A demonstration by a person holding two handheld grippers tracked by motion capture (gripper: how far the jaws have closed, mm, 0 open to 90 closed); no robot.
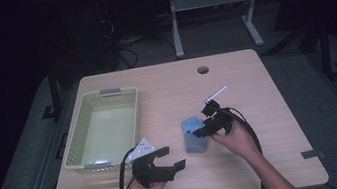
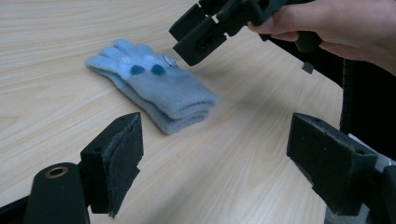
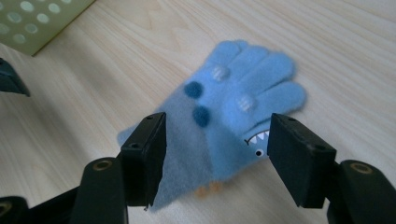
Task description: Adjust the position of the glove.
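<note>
Two grippers stand open over the surface: the right gripper hovers just above the blue glove, its jaws apart and holding nothing. The left gripper, empty, sits at the glove's 8 o'clock, with the green basket at 9 o'clock.

Basket: pale green, perforated, on the table's left, apparently empty.
Table: light wood, round hole at its far edge.
</note>
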